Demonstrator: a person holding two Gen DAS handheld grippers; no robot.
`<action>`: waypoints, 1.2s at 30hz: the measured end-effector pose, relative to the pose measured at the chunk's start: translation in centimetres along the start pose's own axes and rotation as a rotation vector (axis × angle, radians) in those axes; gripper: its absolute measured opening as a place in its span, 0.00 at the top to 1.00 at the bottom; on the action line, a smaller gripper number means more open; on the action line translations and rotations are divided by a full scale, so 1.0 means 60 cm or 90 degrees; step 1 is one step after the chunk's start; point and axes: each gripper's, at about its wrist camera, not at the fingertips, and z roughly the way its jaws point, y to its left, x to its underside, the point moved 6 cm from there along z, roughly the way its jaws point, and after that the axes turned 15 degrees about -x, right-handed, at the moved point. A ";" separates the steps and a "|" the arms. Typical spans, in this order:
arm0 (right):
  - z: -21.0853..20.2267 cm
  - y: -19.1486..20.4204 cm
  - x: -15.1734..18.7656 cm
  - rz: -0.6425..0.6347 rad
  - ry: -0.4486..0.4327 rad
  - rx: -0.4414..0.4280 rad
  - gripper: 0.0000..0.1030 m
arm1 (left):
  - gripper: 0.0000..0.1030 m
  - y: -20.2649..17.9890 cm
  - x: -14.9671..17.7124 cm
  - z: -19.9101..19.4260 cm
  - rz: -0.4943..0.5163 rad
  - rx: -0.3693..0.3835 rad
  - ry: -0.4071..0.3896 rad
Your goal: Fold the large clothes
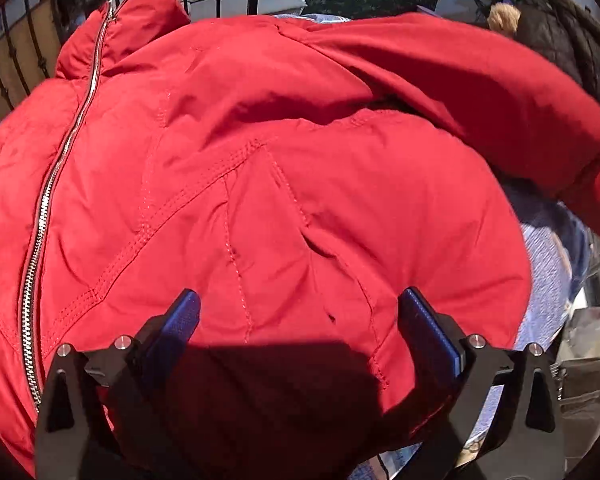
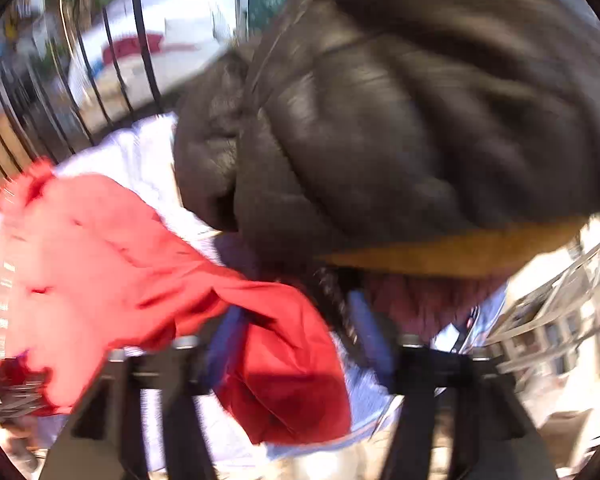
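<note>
A red padded jacket [image 1: 260, 152] lies spread on a pale blue cloth, its silver zipper [image 1: 48, 216] running down the left side and one sleeve [image 1: 480, 80] thrown across the top right. My left gripper [image 1: 298, 312] is open just above the jacket's lower body, with nothing between its blue pads. In the blurred right wrist view my right gripper [image 2: 296, 340] is open over a red sleeve end [image 2: 284, 364], which lies between the fingers. I cannot tell whether they touch it.
A dark brown quilted jacket [image 2: 400, 120] is heaped at the right, also showing in the left wrist view [image 1: 560, 40]. A black metal railing [image 2: 112, 60] stands behind. The pale blue cloth [image 1: 548, 264] covers the surface. A wire rack [image 2: 560, 304] stands at the right.
</note>
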 end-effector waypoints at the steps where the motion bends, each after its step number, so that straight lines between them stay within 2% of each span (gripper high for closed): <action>1: -0.033 -0.004 0.009 0.011 -0.026 -0.023 0.09 | 0.05 -0.001 -0.002 -0.004 -0.002 0.001 0.006; 2: -0.079 -0.014 0.020 0.026 -0.066 -0.044 0.05 | 0.05 0.001 -0.006 -0.009 -0.008 0.014 0.017; 4: -0.142 -0.037 0.045 0.055 -0.111 -0.066 0.05 | 0.05 0.006 -0.015 -0.029 -0.030 0.058 0.024; 7: -0.161 -0.071 0.085 0.105 -0.089 -0.099 0.05 | 0.05 0.014 -0.034 -0.066 -0.060 0.098 0.010; 10: -0.098 -0.077 0.142 0.183 -0.024 -0.160 0.07 | 0.05 0.010 -0.048 -0.097 -0.076 0.124 -0.009; 12: -0.050 -0.053 0.184 0.237 0.018 -0.213 0.09 | 0.05 0.007 -0.055 -0.121 -0.078 0.133 -0.022; 14: -0.009 -0.053 0.205 0.311 0.020 -0.251 0.09 | 0.05 0.006 -0.051 -0.141 -0.073 0.136 -0.035; 18: 0.061 -0.064 0.236 0.485 -0.004 -0.392 0.10 | 0.05 0.008 -0.043 -0.158 -0.058 0.131 -0.046; 19: 0.077 -0.067 0.242 0.504 -0.001 -0.384 0.25 | 0.05 0.012 -0.041 -0.156 -0.058 0.130 -0.040; 20: 0.086 -0.069 0.246 0.514 -0.008 -0.374 0.46 | 0.05 0.011 -0.036 -0.155 -0.059 0.129 -0.036; 21: 0.093 -0.068 0.243 0.517 -0.019 -0.376 0.60 | 0.05 0.017 -0.030 -0.154 -0.061 0.129 -0.033; 22: 0.099 -0.068 0.243 0.524 -0.022 -0.381 0.79 | 0.05 0.021 -0.025 -0.154 -0.065 0.127 -0.030; 23: 0.102 -0.072 0.249 0.540 -0.016 -0.381 0.83 | 0.05 0.025 -0.020 -0.152 -0.069 0.126 -0.028; 24: 0.101 -0.078 0.254 0.564 -0.006 -0.386 0.85 | 0.05 0.030 -0.015 -0.151 -0.074 0.126 -0.025; 26: 0.058 -0.093 0.236 0.554 -0.040 -0.382 0.88 | 0.05 0.041 -0.008 -0.153 -0.081 0.127 -0.024; 29: -0.041 -0.089 0.158 0.431 -0.113 -0.379 0.90 | 0.05 0.052 -0.010 -0.157 -0.076 0.128 -0.032; 31: -0.090 -0.073 0.108 0.358 -0.133 -0.353 0.91 | 0.05 0.057 -0.014 -0.145 -0.069 0.117 -0.028; 33: -0.100 -0.063 0.080 0.322 -0.129 -0.303 0.91 | 0.05 0.058 -0.010 -0.107 -0.058 0.102 0.016; 36: -0.083 -0.064 0.089 0.362 -0.101 -0.249 0.91 | 0.05 0.055 0.017 -0.051 -0.048 0.093 0.067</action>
